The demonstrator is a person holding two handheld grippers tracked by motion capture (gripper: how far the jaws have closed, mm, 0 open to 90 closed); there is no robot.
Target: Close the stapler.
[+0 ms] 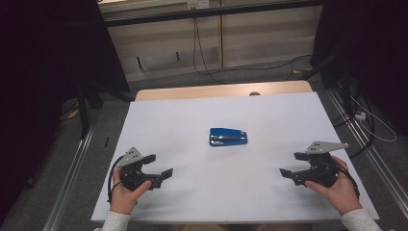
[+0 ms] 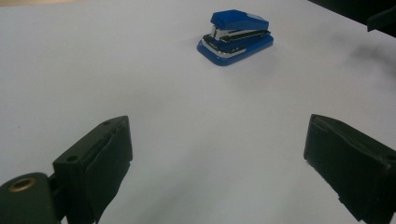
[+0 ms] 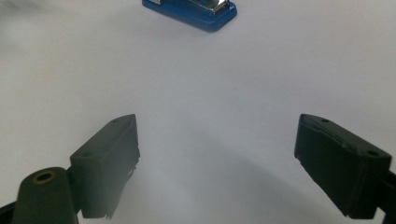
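Left claw (image 1: 158,165) and right claw (image 1: 294,163) gape wide, empty, well apart from stapler (image 1: 228,136).

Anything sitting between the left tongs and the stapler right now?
Nothing: bare white table between the left tongs and the blue stapler, as the left gripper view and high view show.

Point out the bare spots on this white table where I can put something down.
Most of the white table is bare: the far strip behind the blue stapler, both sides of it, and the near middle between the left gripper and right gripper. Nowhere is crowded.
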